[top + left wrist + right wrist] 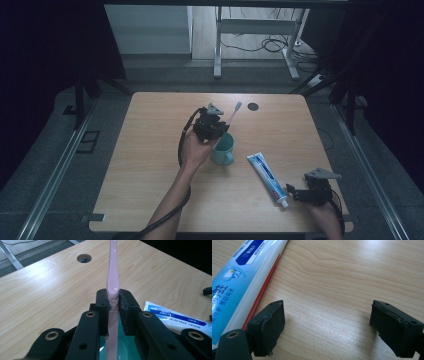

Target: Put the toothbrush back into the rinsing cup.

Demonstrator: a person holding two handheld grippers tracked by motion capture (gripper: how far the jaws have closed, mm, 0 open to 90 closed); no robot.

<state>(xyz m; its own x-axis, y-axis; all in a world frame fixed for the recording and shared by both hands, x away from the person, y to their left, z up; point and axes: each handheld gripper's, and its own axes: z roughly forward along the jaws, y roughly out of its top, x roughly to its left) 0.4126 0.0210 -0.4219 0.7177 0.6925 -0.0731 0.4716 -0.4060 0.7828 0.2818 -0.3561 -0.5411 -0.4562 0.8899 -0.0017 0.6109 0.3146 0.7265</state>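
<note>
My left gripper (214, 128) is shut on a pink toothbrush (234, 112), whose head points up and away over the table's middle. Its jaws clamp the handle (112, 282) just above a teal cup (223, 149), and the handle's lower end reaches down into that cup (125, 347). A white and blue toothpaste tube (267, 178) lies flat to the right of the cup. Near the front right corner my right gripper (296, 192) rests low on the table, open, with bare wood between its fingers. The tube (239, 280) lies just outside its left finger (268, 327).
The wooden table (150, 165) has a round cable hole (253, 106) near its far edge. Dark curtains flank both sides. A metal desk frame with cables stands on the floor behind.
</note>
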